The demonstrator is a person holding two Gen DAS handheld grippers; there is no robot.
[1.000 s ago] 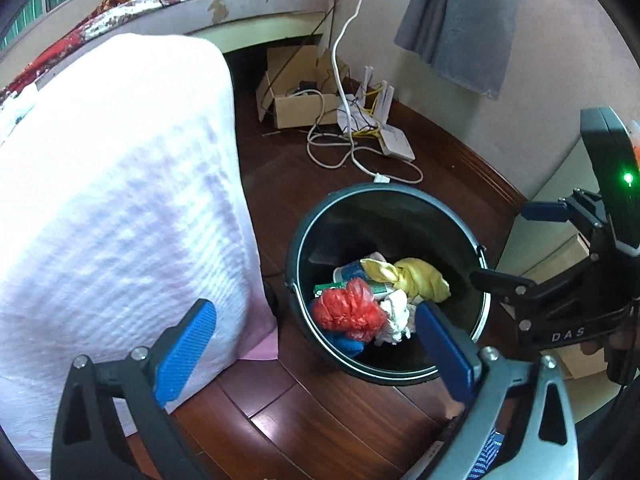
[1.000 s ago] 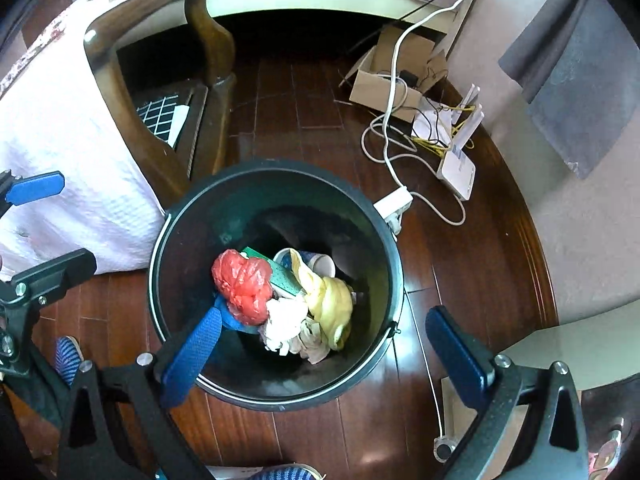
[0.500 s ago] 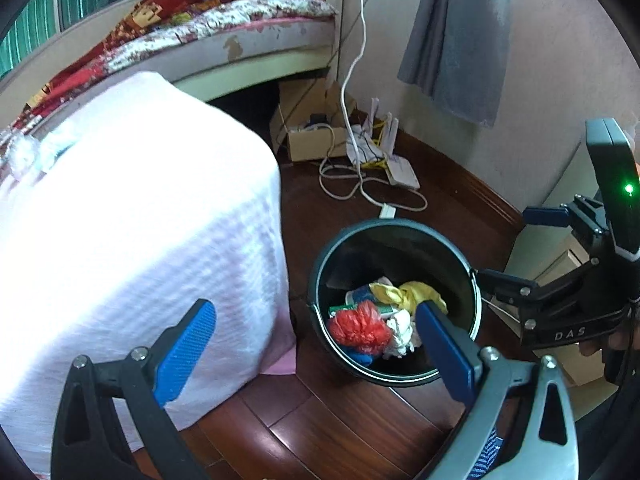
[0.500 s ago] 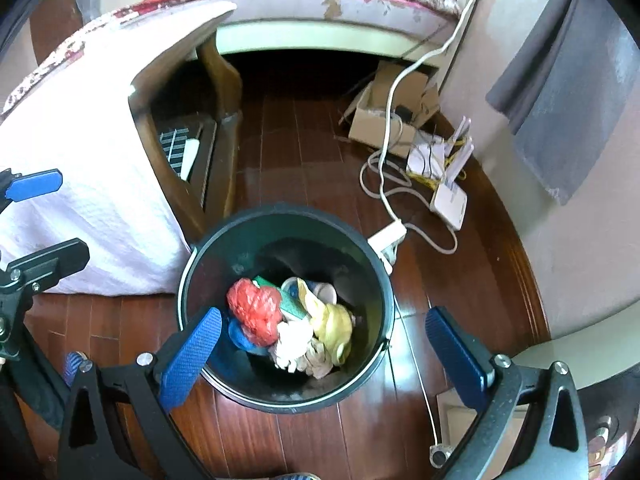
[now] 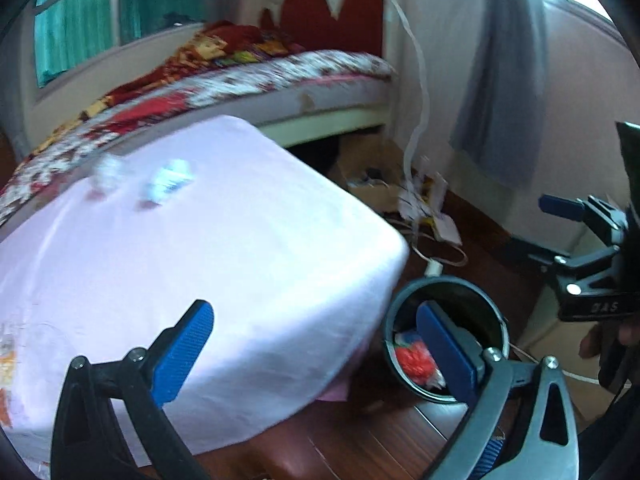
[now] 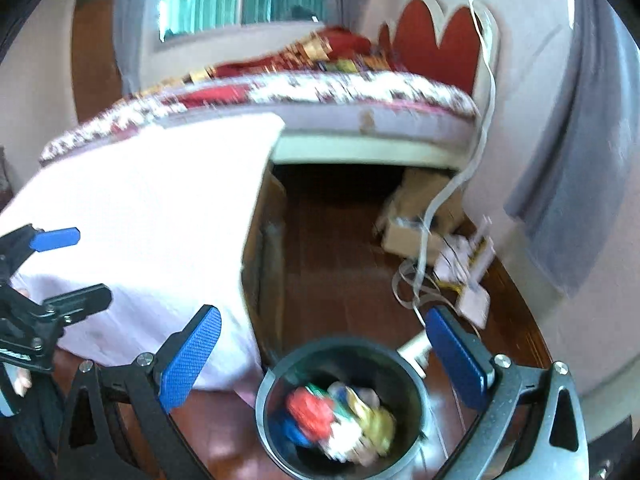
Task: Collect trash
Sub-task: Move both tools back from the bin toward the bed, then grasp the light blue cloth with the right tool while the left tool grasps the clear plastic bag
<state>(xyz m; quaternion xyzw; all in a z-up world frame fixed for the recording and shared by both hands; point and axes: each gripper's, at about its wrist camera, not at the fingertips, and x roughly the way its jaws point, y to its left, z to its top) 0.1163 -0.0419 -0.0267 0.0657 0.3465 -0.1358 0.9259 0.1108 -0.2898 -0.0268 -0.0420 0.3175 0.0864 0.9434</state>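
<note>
Both units spread, empty: left hand-held gripper over white-clothed tabletop edge, right hand-held gripper above dark bin. Bin on wood floor beside tabletop, w/ red, yellow, white trash inside.

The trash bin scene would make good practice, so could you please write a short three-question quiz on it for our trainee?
1. True or false: the left gripper is holding a piece of trash.
2. Where does the dark trash bin stand: A) on the bed, B) on the wooden floor beside the cloth-covered table, C) inside the cardboard box?
3. Which bright colour is the crumpled bag in the bin, left of the yellow one?

Key: 1. False; both it and the right gripper are open and empty. 2. B. 3. Red.
</note>
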